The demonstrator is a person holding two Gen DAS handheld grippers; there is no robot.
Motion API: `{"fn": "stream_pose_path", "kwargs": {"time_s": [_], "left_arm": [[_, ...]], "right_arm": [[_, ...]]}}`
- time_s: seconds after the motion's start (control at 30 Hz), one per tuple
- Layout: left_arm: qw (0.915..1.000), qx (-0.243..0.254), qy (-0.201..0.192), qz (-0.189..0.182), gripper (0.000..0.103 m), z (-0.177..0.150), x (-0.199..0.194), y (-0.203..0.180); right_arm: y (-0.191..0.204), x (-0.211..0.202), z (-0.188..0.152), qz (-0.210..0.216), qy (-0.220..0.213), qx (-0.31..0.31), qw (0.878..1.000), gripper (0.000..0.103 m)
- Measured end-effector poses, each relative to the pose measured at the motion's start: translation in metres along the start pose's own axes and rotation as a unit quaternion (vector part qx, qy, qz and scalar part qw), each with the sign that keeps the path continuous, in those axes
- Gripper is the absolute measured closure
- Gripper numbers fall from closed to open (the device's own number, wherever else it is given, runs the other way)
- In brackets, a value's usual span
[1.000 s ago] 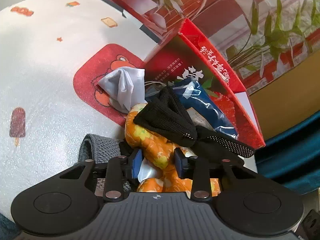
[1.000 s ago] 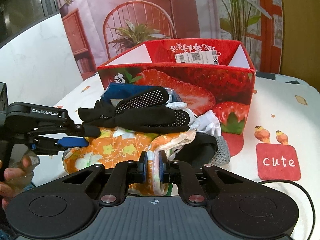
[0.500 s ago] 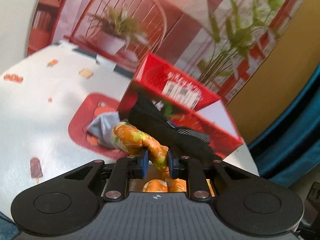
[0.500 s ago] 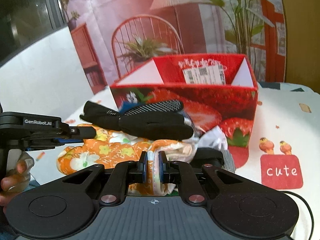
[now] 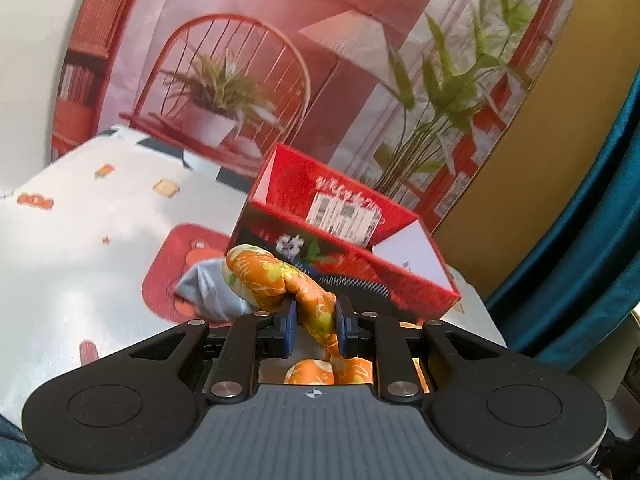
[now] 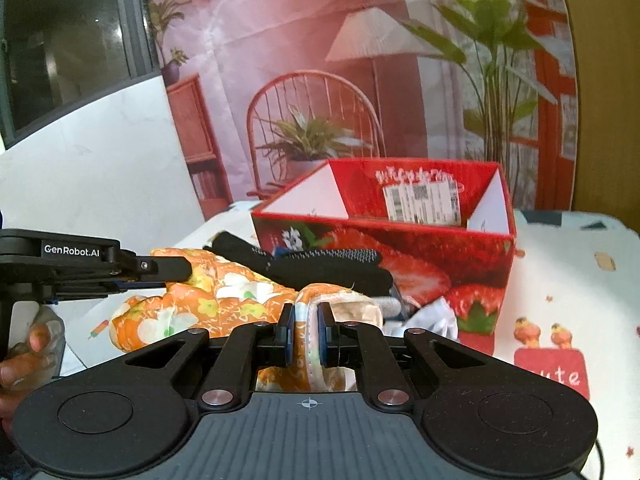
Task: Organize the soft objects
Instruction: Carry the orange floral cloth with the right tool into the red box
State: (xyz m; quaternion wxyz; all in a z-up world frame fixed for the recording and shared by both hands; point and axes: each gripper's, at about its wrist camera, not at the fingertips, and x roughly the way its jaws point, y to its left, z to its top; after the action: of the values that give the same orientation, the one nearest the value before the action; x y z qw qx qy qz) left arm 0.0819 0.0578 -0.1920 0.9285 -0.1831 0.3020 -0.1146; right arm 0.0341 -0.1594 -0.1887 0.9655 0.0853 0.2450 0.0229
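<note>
A white patterned tablecloth (image 6: 568,264) carries one red strawberry box (image 6: 404,240). In front of the box, two grippers, left (image 5: 316,316) and right (image 6: 306,330), each clamp one orange floral cloth (image 6: 224,296), black glove (image 6: 320,264) draped on top.

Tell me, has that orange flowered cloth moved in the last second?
Yes. The orange flowered cloth has risen: its folds now overlap the lower front of the strawberry box.
</note>
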Motion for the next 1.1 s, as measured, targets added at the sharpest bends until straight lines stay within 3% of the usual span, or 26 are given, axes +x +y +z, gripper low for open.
{"fn": "stream_pose_path", "kwargs": {"time_s": [0.23,0.4,0.43,0.6,0.73,1.1], "left_arm": [[0.9986,0.044,-0.031,-0.006,0.082,0.025,-0.005,-0.02],[0.9962,0.077,-0.032,-0.027,0.082,0.055,0.014,-0.031],[0.9942,0.086,-0.054,-0.038,0.082,0.062,0.02,-0.033],[0.9941,0.096,-0.029,-0.041,0.082,0.093,0.061,-0.044],[0.9969,0.076,-0.002,-0.023,0.082,0.114,0.097,-0.043],[0.9928,0.083,0.086,0.001,0.082,0.14,0.196,-0.024]], "right_arm": [[0.004,-0.007,0.017,0.004,-0.027,-0.02,0.999,0.093],[-0.001,0.001,0.047,0.001,-0.041,-0.061,0.997,0.093],[-0.005,0.004,0.055,0.002,-0.045,-0.068,0.997,0.093],[-0.03,0.032,0.091,-0.001,-0.048,-0.074,0.996,0.093],[-0.05,0.069,0.112,0.001,-0.029,-0.07,0.997,0.093],[-0.102,0.156,0.125,-0.015,0.045,-0.042,0.998,0.093]]}}
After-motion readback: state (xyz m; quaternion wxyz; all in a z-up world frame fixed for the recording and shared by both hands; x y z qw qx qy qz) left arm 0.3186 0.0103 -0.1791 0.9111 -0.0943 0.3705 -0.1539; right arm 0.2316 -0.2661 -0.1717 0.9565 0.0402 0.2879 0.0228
